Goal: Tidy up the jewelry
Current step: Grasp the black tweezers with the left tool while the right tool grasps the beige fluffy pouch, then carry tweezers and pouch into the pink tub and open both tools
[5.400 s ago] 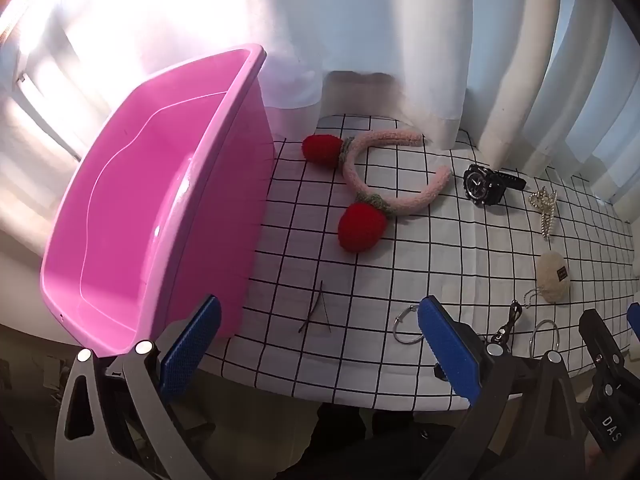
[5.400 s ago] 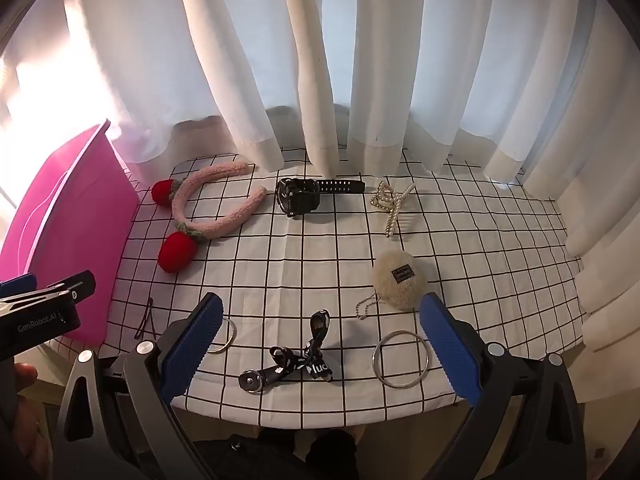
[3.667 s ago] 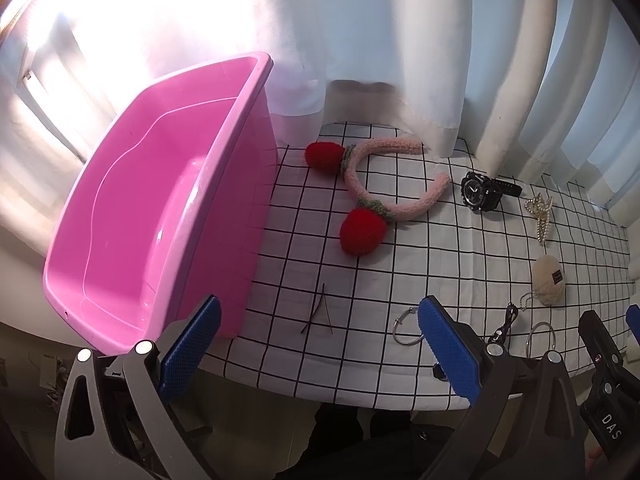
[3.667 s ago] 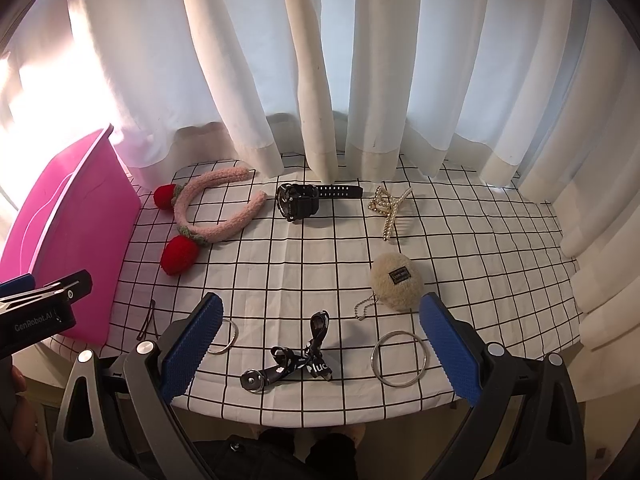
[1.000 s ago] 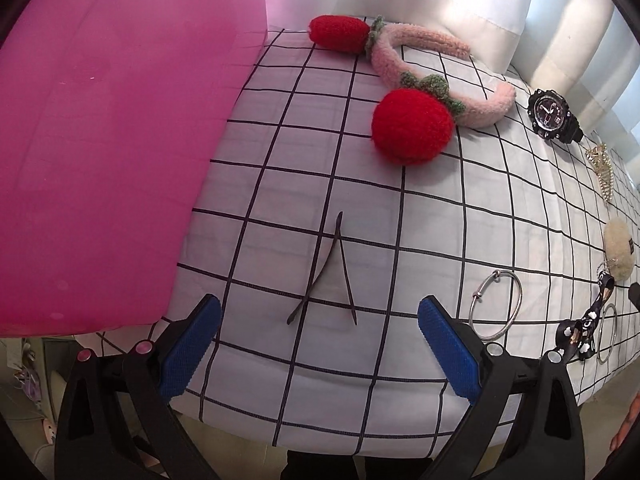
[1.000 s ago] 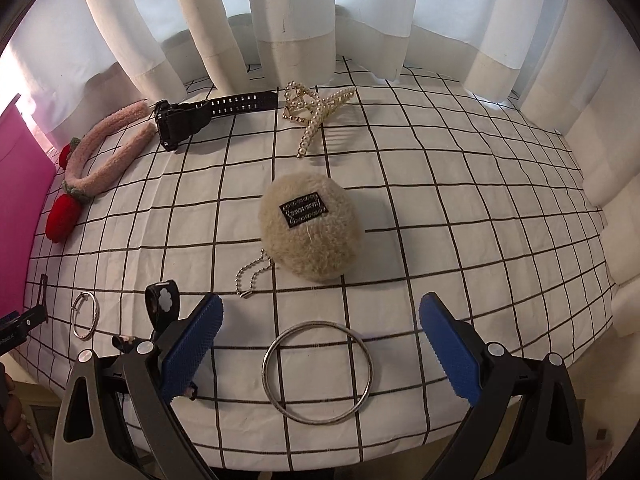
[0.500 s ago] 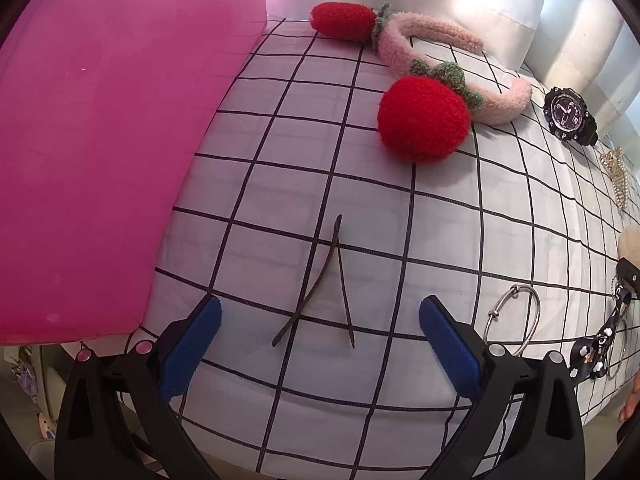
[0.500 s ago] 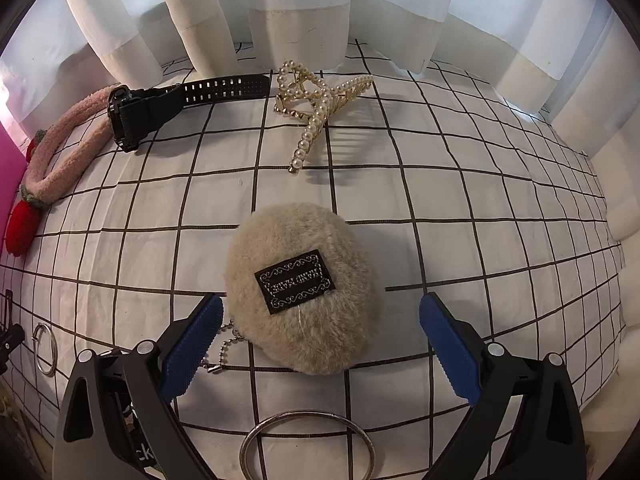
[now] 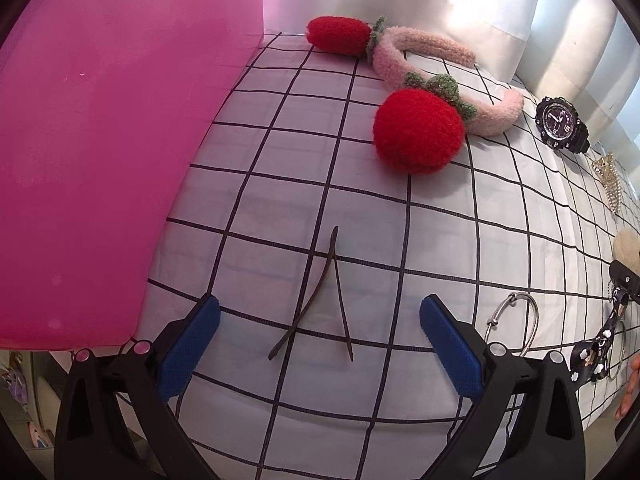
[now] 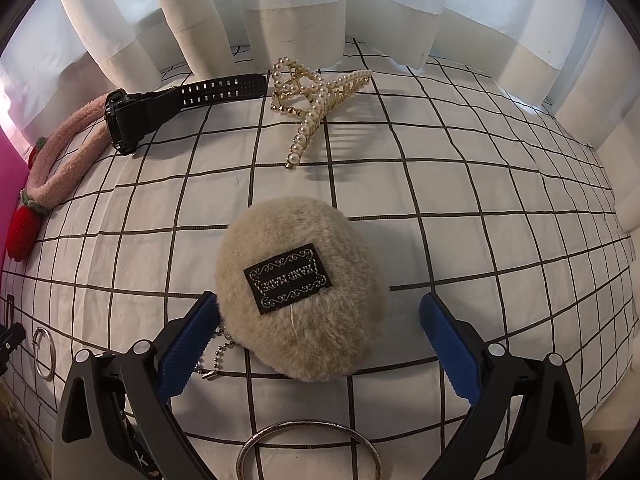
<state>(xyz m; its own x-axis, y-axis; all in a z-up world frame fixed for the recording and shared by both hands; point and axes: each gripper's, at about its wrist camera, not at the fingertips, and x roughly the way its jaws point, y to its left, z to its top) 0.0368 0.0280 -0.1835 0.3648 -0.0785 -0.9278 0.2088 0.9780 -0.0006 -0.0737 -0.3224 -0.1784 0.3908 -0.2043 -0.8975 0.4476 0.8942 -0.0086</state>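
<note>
My left gripper (image 9: pixel 320 336) is open, low over the checked cloth, with a thin dark V-shaped hair pin (image 9: pixel 320 300) lying between its blue fingers. The pink bin (image 9: pixel 100 140) stands just left of it. My right gripper (image 10: pixel 316 340) is open around a beige fluffy pom-pom charm (image 10: pixel 304 292) with a black label and a ball chain (image 10: pixel 216 356); the left finger is at its edge. A pink strawberry headband (image 9: pixel 424 80), black watch (image 9: pixel 560 124) and pearl hair claw (image 10: pixel 316 96) lie further back.
A silver bangle (image 10: pixel 308 448) lies just below the right gripper. An open silver ring bracelet (image 9: pixel 516 324) and a black lanyard (image 9: pixel 600 344) lie right of the left gripper. White curtains (image 10: pixel 288 8) hang behind the table. The cloth's front edge is close below both grippers.
Both grippers have moved forward and lower. The hair pin now sits between the left fingers and the pom-pom sits between the right fingers. Nothing has been picked up.
</note>
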